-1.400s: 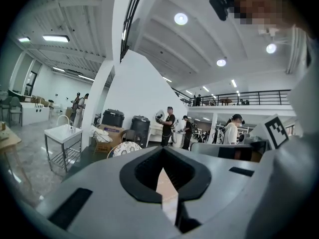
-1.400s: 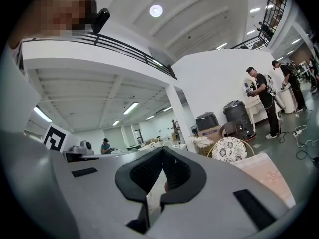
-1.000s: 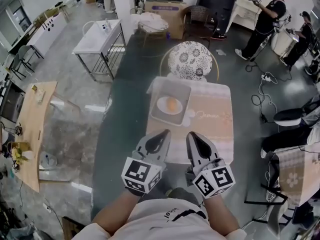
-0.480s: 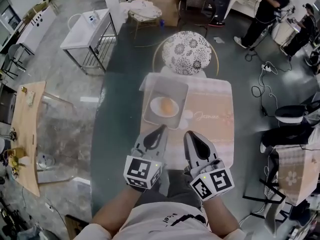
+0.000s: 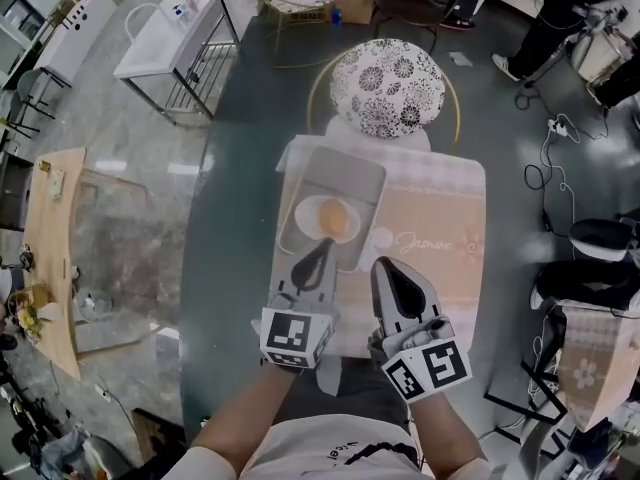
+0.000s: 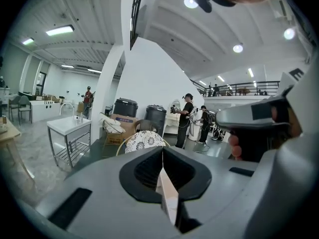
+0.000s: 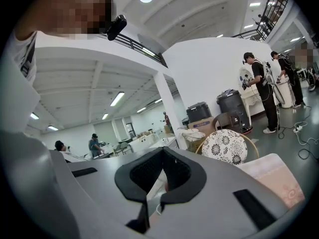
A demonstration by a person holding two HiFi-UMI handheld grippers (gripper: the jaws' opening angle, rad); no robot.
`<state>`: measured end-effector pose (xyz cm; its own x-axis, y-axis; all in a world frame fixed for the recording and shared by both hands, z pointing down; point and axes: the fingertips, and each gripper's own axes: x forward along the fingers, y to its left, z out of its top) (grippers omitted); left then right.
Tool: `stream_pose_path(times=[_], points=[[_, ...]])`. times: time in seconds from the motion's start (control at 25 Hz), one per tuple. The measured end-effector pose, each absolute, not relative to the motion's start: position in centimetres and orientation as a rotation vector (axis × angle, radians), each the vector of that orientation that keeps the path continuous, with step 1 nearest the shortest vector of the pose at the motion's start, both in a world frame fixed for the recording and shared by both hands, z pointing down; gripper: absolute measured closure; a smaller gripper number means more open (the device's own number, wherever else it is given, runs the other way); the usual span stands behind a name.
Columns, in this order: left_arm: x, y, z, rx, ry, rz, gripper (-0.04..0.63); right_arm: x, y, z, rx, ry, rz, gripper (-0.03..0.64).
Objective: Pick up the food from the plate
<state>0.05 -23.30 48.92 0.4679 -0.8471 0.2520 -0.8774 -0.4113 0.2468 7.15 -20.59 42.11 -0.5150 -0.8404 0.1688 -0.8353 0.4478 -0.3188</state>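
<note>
Overall, a grey-green floor [image 5: 230, 218] fills most of the head view, with a pale wooden table [image 5: 55, 238] at the left edge and a white metal table [image 5: 170, 38] at the far left. At the centre stands the worktop [image 5: 440, 268], covered in a pink patterned cloth. A chair with a floral cushion [image 5: 388, 88] sits at its far side.

A grey tray [image 5: 350, 173] lies on the left part of the worktop. The left gripper [image 5: 324, 247] is held over the near left of the worktop. Its tip reaches the near rim of the plate as seen from above, though whether it touches cannot be told. Its fingers [image 6: 99, 183] are clenched tight together with nothing between them. The right gripper [image 5: 385, 265] is just beside it on the right, over bare cloth near the tray's near right corner. Its fingers [image 7: 224, 183] also meet at the tip and carry nothing.

A white plate [image 5: 308, 213] rests in the near half of the tray. The food [image 5: 335, 219], a round orange piece, lies on the middle of the plate, apart from both grippers.
</note>
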Motion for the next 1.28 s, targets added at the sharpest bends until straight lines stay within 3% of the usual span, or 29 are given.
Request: stream_pose_path(times=[0.4,0.52,0.84,1.28], points=[[1.2,-26.5,57.8,2.336,-1.454,0.226,0.586,8.4,-23.0,48.3,-1.583,2.586,-0.657,0.603],[1.5,-27.3,59.7,2.319,-1.455,0.233,0.498,8.5,-23.1,49.5,-1.586,2.576,-0.664,0.603],[1.7,-29.3,64.4,2.283,-1.536,0.299,0.349,9.1,-23.4,51.8,-1.598,2.552,-0.683,0.603],[2.1,-31.5,70.2,2.203,-1.563,0.393,0.269,11.1,-23.6,54.6,-1.644,2.532,-0.717,0.603]])
